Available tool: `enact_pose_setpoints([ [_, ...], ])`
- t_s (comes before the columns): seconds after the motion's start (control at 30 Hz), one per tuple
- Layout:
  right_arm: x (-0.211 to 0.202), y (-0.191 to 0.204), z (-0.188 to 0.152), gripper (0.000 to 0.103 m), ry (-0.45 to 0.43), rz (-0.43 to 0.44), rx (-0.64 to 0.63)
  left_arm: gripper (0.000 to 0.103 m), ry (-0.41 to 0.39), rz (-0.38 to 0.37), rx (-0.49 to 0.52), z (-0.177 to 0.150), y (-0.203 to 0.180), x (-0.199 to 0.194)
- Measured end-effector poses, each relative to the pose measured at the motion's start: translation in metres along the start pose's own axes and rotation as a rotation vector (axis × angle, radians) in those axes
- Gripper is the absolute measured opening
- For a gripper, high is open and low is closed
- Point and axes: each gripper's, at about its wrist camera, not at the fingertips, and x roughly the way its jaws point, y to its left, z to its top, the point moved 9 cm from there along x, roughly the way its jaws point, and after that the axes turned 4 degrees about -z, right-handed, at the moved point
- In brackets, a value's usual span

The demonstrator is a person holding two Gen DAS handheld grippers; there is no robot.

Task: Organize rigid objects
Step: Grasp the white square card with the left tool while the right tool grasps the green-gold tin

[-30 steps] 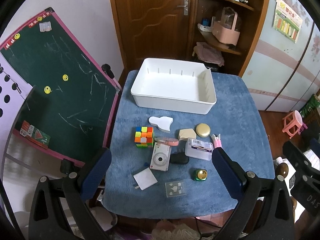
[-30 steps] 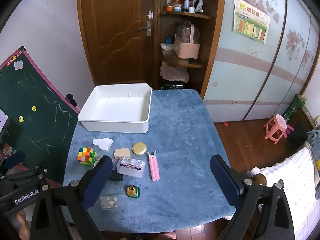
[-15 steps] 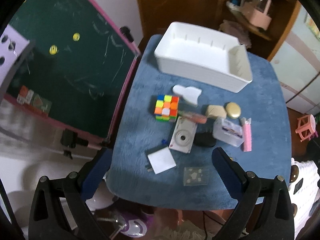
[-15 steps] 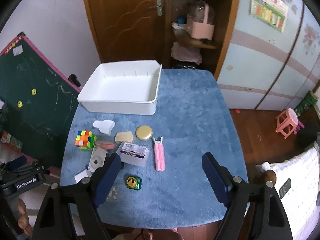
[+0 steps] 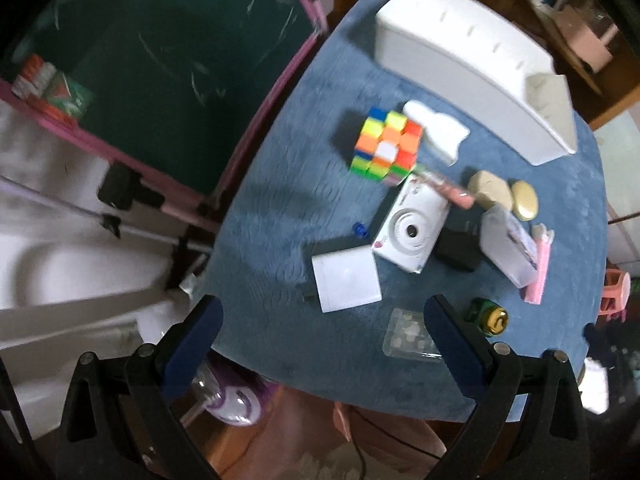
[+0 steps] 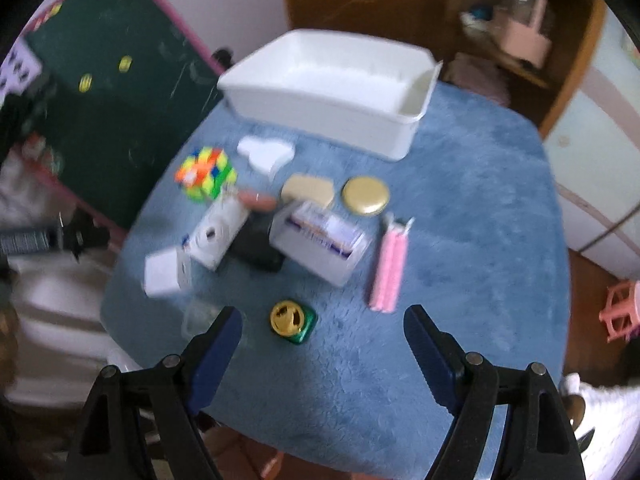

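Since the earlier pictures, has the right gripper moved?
Yes. The right gripper has dropped toward the blue table: the white plastic bin and the small green-and-gold box loom larger.

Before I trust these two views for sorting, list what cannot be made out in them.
- Black object: left wrist view, tucked between the white camera and the clear box; its kind is unclear.
- White bin: left wrist view, seen from outside, so its inside is hidden.
- Label on the clear box: right wrist view, motion blur, unreadable.
- Clear flat case: right wrist view, partly behind the right gripper's finger.
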Motion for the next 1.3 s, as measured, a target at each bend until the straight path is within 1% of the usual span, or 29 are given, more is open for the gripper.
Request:
enact_pose_setpoints([
  [0.03, 0.007, 0.004, -0.003, 0.084, 0.002, -0.001, -0.021, 0.101, 0.028, 0.0, -0.023, 0.001, 0.005, 0.008],
  [0.1, 0.024, 0.007, -0.013, 0.084, 0.021, -0.009, -0.069, 0.101, 0.054, -0.008, -0.073, 0.003, 0.014, 0.018],
  [0.2, 0.036, 0.016, -0.023, 0.084, 0.019, 0.024, -0.113, 0.1, 0.08, -0.017, -0.152, 0.005, 0.023, 0.031],
  [0.27, 0.044, 0.02, -0.028, 0.084, 0.015, 0.037, -0.141, 0.101, 0.107, -0.028, -0.178, 0.004, 0.024, 0.042],
  [0.4, 0.058, 0.028, -0.036, 0.084, 0.015, 0.07, -0.184, 0.101, 0.147, -0.032, -0.196, -0.002, 0.017, 0.062],
  [0.5, 0.064, 0.031, -0.035, 0.084, 0.004, 0.062, -0.205, 0.101, 0.174, -0.028, -0.196, -0.008, 0.007, 0.075],
  [0.57, 0.065, 0.032, -0.034, 0.084, -0.011, 0.054, -0.222, 0.1, 0.196, -0.041, -0.206, -0.01, 0.001, 0.085],
  [0.67, 0.068, 0.037, -0.032, 0.084, -0.025, 0.061, -0.254, 0.101, 0.219, -0.043, -0.223, -0.015, -0.001, 0.095],
  [0.8, 0.072, 0.04, -0.029, 0.083, -0.055, 0.045, -0.313, 0.101, 0.199, 0.0, -0.231, -0.016, 0.001, 0.102],
  [0.83, 0.073, 0.04, -0.028, 0.081, -0.063, 0.041, -0.327, 0.1, 0.191, 0.016, -0.23, -0.016, 0.002, 0.103],
  [0.87, 0.074, 0.041, -0.027, 0.076, -0.075, 0.037, -0.342, 0.1, 0.185, 0.025, -0.233, -0.017, 0.005, 0.105],
  [0.9, 0.075, 0.041, -0.027, 0.073, -0.083, 0.036, -0.359, 0.1, 0.179, 0.029, -0.239, -0.018, 0.007, 0.107],
  [1.1, 0.082, 0.04, -0.027, 0.07, -0.101, 0.031, -0.423, 0.1, 0.118, 0.032, -0.291, -0.024, 0.023, 0.118],
  [1.17, 0.082, 0.042, -0.028, 0.07, -0.111, 0.031, -0.445, 0.094, 0.094, 0.038, -0.298, -0.024, 0.026, 0.117],
  [1.23, 0.082, 0.043, -0.028, 0.07, -0.122, 0.03, -0.471, 0.085, 0.085, 0.043, -0.295, -0.026, 0.029, 0.12],
  [1.27, 0.083, 0.044, -0.027, 0.07, -0.129, 0.029, -0.485, 0.082, 0.084, 0.031, -0.296, -0.024, 0.019, 0.121],
  [1.3, 0.084, 0.045, -0.026, 0.07, -0.133, 0.028, -0.494, 0.077, 0.08, 0.017, -0.298, -0.024, 0.02, 0.119],
])
